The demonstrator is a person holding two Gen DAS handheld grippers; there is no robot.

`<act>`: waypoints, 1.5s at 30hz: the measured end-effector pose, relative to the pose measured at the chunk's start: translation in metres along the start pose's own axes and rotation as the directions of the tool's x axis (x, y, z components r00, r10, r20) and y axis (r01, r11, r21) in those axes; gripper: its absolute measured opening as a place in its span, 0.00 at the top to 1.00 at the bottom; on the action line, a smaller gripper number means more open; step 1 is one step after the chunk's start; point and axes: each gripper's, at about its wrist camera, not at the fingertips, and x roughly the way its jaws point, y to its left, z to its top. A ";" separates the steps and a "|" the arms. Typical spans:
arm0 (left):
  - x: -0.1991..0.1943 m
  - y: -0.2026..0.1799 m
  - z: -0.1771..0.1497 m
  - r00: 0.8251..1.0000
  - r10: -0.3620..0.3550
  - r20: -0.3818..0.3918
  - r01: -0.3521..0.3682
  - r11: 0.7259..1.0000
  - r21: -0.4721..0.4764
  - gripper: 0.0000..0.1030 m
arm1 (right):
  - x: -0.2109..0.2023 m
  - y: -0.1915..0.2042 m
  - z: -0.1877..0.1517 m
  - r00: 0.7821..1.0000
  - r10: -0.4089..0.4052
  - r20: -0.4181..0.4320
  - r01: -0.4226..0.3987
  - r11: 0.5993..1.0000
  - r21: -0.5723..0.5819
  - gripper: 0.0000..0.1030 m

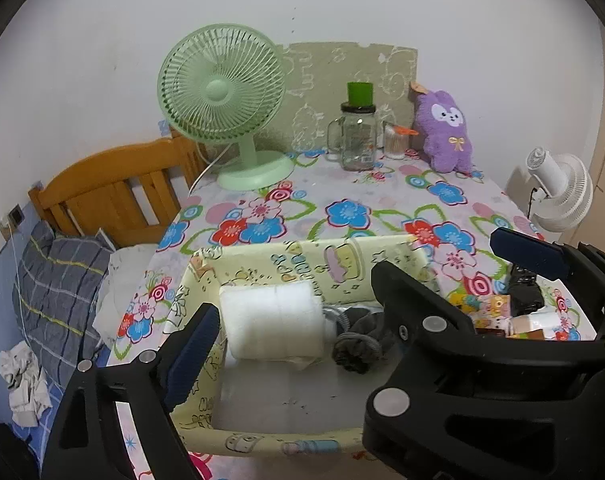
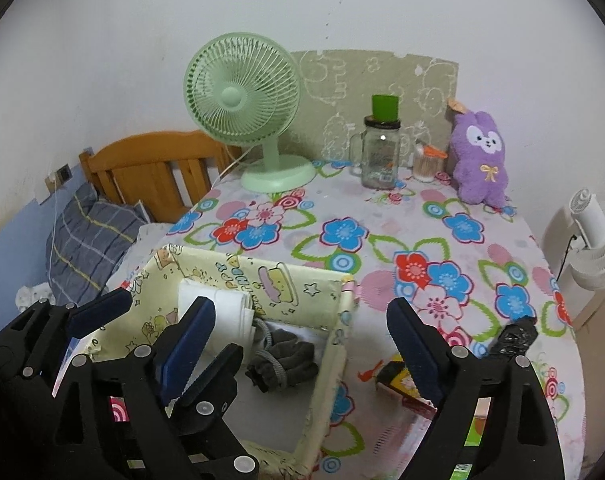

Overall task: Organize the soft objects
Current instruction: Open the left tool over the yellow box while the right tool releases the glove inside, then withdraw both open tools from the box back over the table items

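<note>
A yellow cartoon-print fabric box (image 1: 286,268) (image 2: 262,280) stands at the near edge of the flowered table. Inside it lie a rolled white towel (image 1: 270,320) (image 2: 230,312) and a bundle of grey socks (image 1: 358,344) (image 2: 286,360). My left gripper (image 1: 294,292) hangs open just above the box, its pads clear of the towel. My right gripper (image 2: 300,306) is open over the box's right wall, holding nothing. A purple plush bunny (image 1: 444,132) (image 2: 480,156) sits upright at the back right of the table.
At the back stand a green fan (image 2: 242,100), a glass mug-jar (image 2: 378,152) with a green lid and a cotton-swab pot (image 2: 426,166). Small printed packets (image 2: 402,384) and a black wrapped item (image 2: 514,336) lie right of the box. A bed with a plaid pillow (image 1: 58,280) is left; a white fan (image 2: 594,236) right.
</note>
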 end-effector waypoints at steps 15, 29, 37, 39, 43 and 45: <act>-0.041 -0.037 0.010 0.995 -0.034 0.089 0.031 0.999 0.041 0.12 | -0.054 -0.029 -0.001 0.995 -0.034 0.091 0.031 0.999 0.032 0.07; -0.062 -0.071 0.005 0.989 -0.088 0.116 0.085 0.996 0.026 0.07 | -0.092 -0.056 -0.012 0.988 -0.077 0.131 0.073 0.997 0.032 0.01; -0.066 -0.088 -0.001 0.985 -0.122 0.118 0.120 0.992 0.028 0.04 | -0.103 -0.069 -0.021 0.988 -0.087 0.126 0.082 0.996 0.044 0.00; -0.066 -0.093 -0.003 0.986 -0.121 0.118 0.118 0.992 0.033 0.04 | -0.104 -0.073 -0.024 0.988 -0.093 0.126 0.088 0.995 0.044 0.00; -0.064 -0.103 -0.007 0.984 -0.130 0.117 0.127 0.991 0.035 0.04 | -0.107 -0.080 -0.029 0.986 -0.106 0.128 0.101 0.994 0.044 0.00; -0.064 -0.107 -0.010 0.984 -0.137 0.116 0.133 0.990 0.040 0.04 | -0.108 -0.085 -0.033 0.986 -0.110 0.128 0.106 0.993 0.044 0.00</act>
